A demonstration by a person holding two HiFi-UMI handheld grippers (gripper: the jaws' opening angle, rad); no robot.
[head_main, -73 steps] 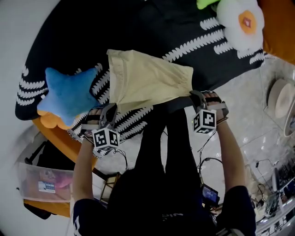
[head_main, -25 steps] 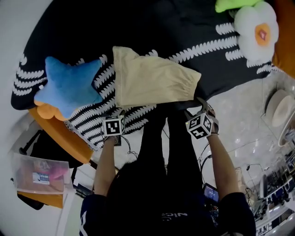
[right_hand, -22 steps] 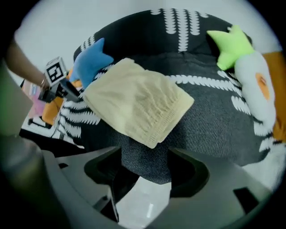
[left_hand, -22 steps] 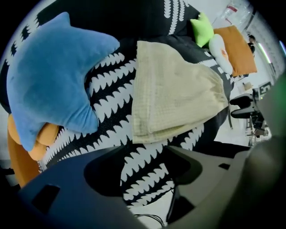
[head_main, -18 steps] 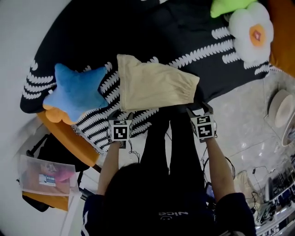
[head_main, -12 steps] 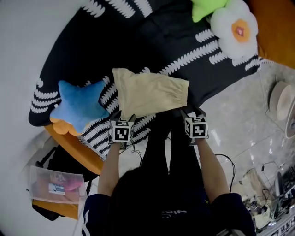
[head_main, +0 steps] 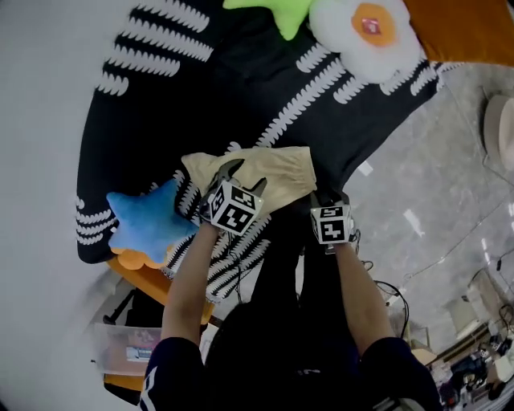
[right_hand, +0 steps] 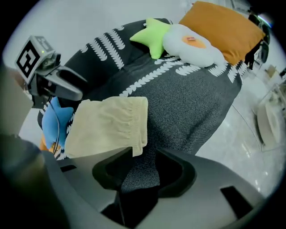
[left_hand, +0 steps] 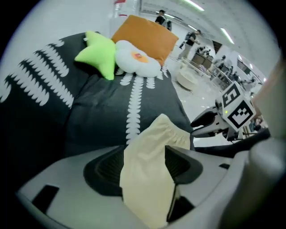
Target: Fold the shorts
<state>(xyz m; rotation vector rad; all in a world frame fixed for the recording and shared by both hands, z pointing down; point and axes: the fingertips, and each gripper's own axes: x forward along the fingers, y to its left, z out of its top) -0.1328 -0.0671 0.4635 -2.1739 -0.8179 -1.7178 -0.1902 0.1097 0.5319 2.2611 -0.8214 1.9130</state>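
Two grippers work at the near edge of a black blanket (head_main: 241,88) with white leaf stripes. Farthest left, low in the head view, a clear box (head_main: 128,347) shows beside the person's left arm, and above it a blue star (head_main: 148,226) lies on the blanket's edge. Just right of the star, the left gripper (head_main: 243,175) points steeply down over the left half of the cream shorts (head_main: 285,167). The shorts lie flat on the blanket with the gathered waistband at their right end. The left gripper's jaws have just been opening and stand wide apart. Its own view shows cream cloth filling the gap between them, with neither pad seen squeezing it. Right of the shorts, at the waistband's near corner, the right gripper (head_main: 328,197) also points down. Its jaws have just been closing and stand partly apart. In the right gripper view only grey blanket shows in the gap, while the waistband corner lies just beside the tip of the jaw at that view's left, outside the pads. Across the top, well apart from the shorts, come a green star (head_main: 277,12), a white egg cushion (head_main: 365,28) touching it, and an orange cushion (head_main: 474,28). Pale stone floor (head_main: 418,185) fills the right side.
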